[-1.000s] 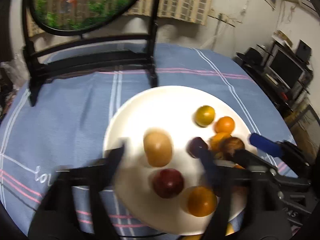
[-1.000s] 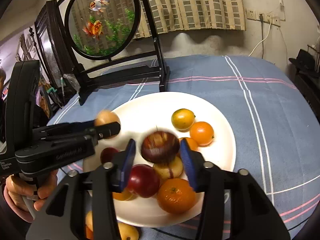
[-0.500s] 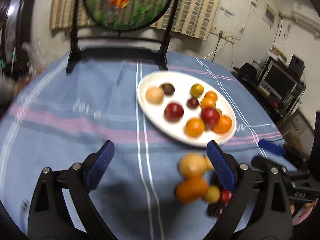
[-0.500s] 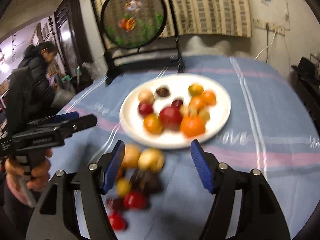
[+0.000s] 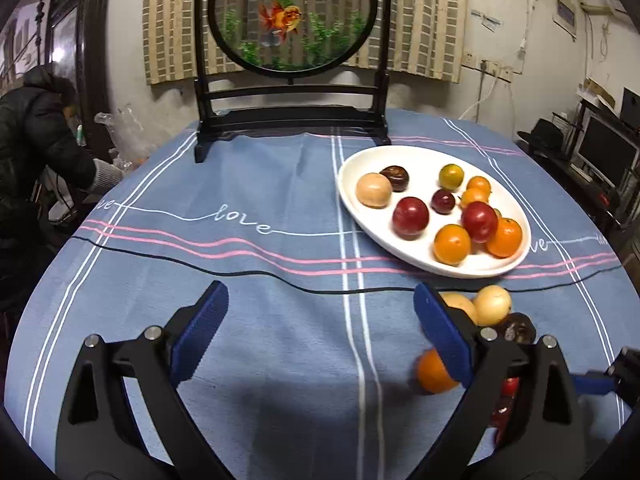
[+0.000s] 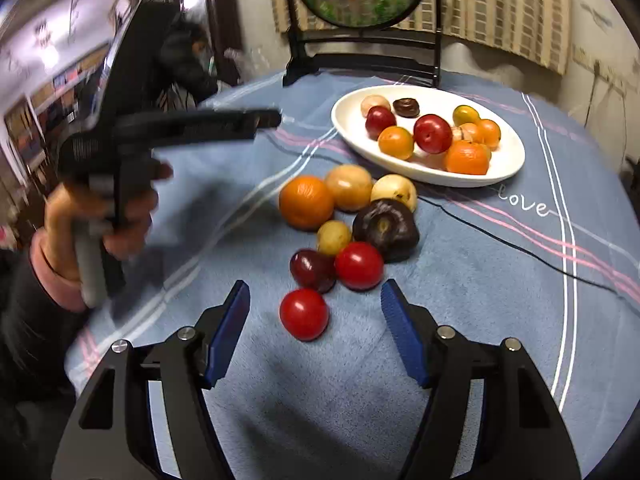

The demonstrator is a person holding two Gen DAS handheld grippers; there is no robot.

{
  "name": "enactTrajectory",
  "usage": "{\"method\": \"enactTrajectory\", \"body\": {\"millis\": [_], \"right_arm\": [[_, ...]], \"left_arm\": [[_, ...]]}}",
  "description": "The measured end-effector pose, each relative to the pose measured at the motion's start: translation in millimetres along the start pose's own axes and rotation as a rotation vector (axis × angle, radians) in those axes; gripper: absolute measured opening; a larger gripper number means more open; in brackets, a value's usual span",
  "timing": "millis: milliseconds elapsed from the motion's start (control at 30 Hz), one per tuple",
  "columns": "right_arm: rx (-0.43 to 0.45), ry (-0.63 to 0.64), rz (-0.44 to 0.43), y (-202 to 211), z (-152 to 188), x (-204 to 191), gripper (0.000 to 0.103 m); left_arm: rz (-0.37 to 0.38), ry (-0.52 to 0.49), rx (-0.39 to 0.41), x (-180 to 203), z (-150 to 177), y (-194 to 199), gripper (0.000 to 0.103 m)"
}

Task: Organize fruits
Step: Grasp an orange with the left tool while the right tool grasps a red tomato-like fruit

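A white oval plate [image 5: 516,216] [image 6: 508,148] holds several fruits: oranges, red plums, a tan fruit. A loose pile lies on the blue cloth in front of it: an orange [image 6: 306,201], two yellow fruits, a dark fruit [image 6: 386,229], a dark red plum and two red tomatoes. The nearest tomato [image 6: 304,314] lies just ahead of my right gripper [image 6: 316,312], which is open and empty. My left gripper [image 5: 320,320] is open and empty over bare cloth, with the pile's orange [image 5: 434,372] behind its right finger.
A black stand with a round goldfish panel [image 5: 294,16] stands at the table's far edge. A thin black cable [image 5: 240,270] crosses the cloth. A person in a dark coat [image 5: 36,136] is at the far left.
Both grippers have pulled back from the plate toward the table's near side. The right gripper let go of the dark fruit it held over the plate; the loose pile has come into view.
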State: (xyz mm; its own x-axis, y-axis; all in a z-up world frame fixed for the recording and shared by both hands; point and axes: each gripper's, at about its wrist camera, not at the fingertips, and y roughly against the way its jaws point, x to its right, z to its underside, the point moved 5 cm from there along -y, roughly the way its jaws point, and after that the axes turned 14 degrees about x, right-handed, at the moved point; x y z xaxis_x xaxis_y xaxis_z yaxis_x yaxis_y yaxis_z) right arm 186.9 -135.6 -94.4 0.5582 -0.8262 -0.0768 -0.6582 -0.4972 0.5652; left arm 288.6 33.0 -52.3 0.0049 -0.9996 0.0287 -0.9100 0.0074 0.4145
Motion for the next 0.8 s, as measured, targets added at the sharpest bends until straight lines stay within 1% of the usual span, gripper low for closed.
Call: {"method": "enactTrajectory", "body": {"millis": [100, 167, 300, 400, 500, 567, 700, 767, 800], "right_arm": [[-0.02, 0.015, 0.014, -6, 3, 0, 0.069], [-0.031, 0.009, 0.019, -9, 4, 2, 0.069], [-0.042, 0.023, 0.021, -13, 6, 1, 0.069], [-0.05, 0.038, 0.02, -14, 8, -2, 0.067], [-0.066, 0.045, 0.023, -17, 11, -2, 0.06], [-0.074, 0.044, 0.023, -19, 12, -1, 0.054], [-0.086, 0.038, 0.029, -22, 14, 0, 0.051], [-0.086, 0.035, 0.021, -23, 14, 0, 0.046], [-0.086, 0.032, 0.015, -23, 14, 0, 0.046]], "left_arm": [[0.005, 0.049, -0.012, -8, 0, 0, 0.096], [0.005, 0.064, -0.02, -10, 1, -2, 0.096], [0.01, 0.078, -0.03, -11, 2, -4, 0.096], [0.01, 0.064, -0.034, -8, 3, -4, 0.096], [0.008, 0.047, -0.023, -5, 2, -3, 0.096], [0.007, 0.045, -0.022, -5, 2, -3, 0.096], [0.011, 0.054, -0.028, -6, 2, -4, 0.096], [0.01, 0.056, -0.023, -7, 2, -3, 0.096], [0.011, 0.057, -0.02, -7, 2, -3, 0.096]]}}
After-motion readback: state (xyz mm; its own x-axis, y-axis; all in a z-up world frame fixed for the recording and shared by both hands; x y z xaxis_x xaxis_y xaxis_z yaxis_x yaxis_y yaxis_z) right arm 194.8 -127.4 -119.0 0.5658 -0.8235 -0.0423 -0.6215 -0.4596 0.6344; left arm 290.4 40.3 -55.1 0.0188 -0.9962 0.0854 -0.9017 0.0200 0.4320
